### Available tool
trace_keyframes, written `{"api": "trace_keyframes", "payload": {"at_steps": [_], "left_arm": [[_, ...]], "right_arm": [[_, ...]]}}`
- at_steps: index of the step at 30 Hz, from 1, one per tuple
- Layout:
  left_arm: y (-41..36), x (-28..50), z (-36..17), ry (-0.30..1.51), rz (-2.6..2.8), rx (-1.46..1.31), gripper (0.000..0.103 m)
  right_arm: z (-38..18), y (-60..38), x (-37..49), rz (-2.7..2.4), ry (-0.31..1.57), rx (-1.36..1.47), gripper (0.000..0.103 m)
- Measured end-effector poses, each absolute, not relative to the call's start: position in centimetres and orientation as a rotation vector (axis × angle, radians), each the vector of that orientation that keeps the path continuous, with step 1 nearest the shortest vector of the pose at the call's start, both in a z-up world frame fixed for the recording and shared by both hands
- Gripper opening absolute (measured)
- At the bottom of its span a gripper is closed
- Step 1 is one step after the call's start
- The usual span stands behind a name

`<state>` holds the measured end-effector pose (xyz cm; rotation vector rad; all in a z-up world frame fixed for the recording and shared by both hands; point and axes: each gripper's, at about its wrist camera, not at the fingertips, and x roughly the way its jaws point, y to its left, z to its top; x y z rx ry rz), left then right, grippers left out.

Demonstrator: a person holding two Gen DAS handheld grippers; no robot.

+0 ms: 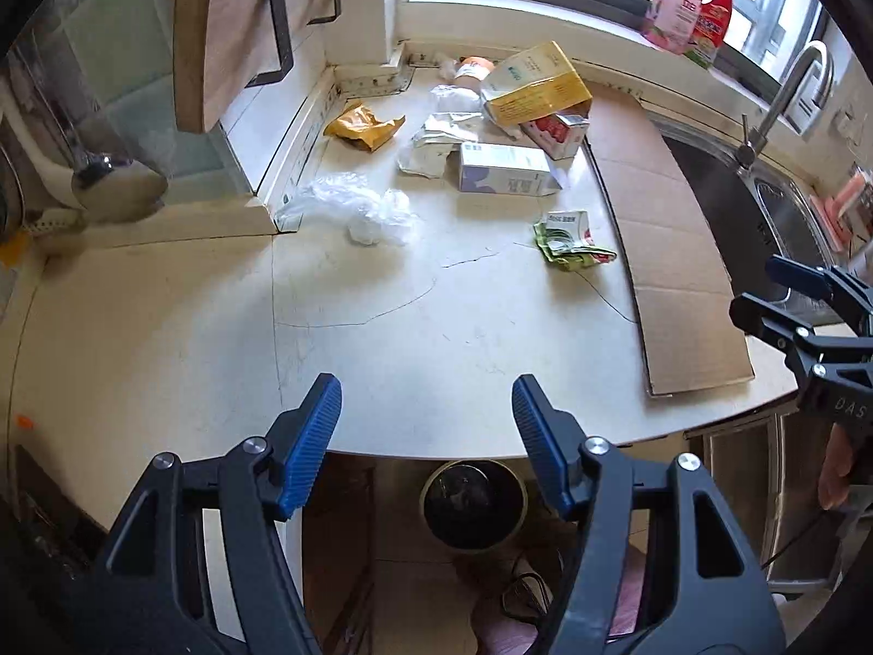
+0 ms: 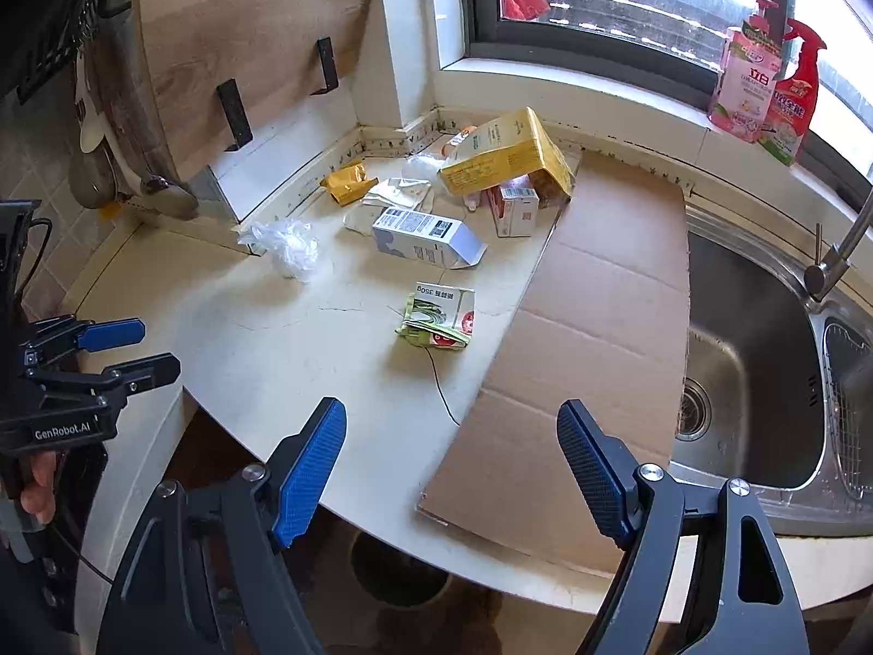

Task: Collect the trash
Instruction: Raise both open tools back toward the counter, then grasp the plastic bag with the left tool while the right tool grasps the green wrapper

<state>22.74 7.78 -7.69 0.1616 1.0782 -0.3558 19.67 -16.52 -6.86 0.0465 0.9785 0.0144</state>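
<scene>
Trash lies on the white counter (image 1: 436, 338): a crumpled clear plastic bag (image 1: 363, 208) (image 2: 286, 244), a folded green wrapper (image 1: 570, 243) (image 2: 439, 316), a white carton (image 1: 504, 169) (image 2: 425, 237), a yellow box (image 1: 537, 84) (image 2: 507, 155), a small red-white box (image 1: 562, 134) (image 2: 515, 207), an orange wrapper (image 1: 363, 125) (image 2: 349, 183) and white paper (image 1: 442, 136). My left gripper (image 1: 427, 409) (image 2: 133, 352) hangs open over the counter's front edge, holding nothing. My right gripper (image 2: 453, 439) (image 1: 764, 300) is open and empty above the cardboard's near end.
A flat cardboard sheet (image 1: 665, 251) (image 2: 589, 327) covers the counter beside the steel sink (image 2: 764, 382) and tap (image 1: 785, 93). A round dark bin (image 1: 473, 505) stands on the floor below the counter edge. Detergent bottles (image 2: 764, 87) line the window sill. A wooden board (image 2: 245, 49) leans at back left.
</scene>
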Motion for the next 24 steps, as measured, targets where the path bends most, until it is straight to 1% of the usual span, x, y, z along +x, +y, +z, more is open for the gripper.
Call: {"api": "trace_keyframes", "payload": {"at_steps": [7, 14, 20, 24], "left_arm": [[7.8, 26.4, -11.2, 1.155, -0.274, 0.099, 0.062], [6.9, 29.3, -13.2, 1.166, -0.226, 0.072, 0.062], [6.5, 31.9, -15.2, 1.196, -0.194, -0.014, 0.062], [5.9, 33.0, -15.4, 1.193, -0.191, -0.024, 0.062]], "right_arm": [[-9.9, -18.6, 24.7, 0.116, 1.020, 0.053, 0.081], [-13.4, -20.4, 29.9, 0.267, 1.063, 0.085, 0.081], [-16.0, -18.8, 33.6, 0.326, 1.080, -0.015, 0.080], [-17.1, -18.4, 36.1, 0.350, 1.088, -0.042, 0.080]]}}
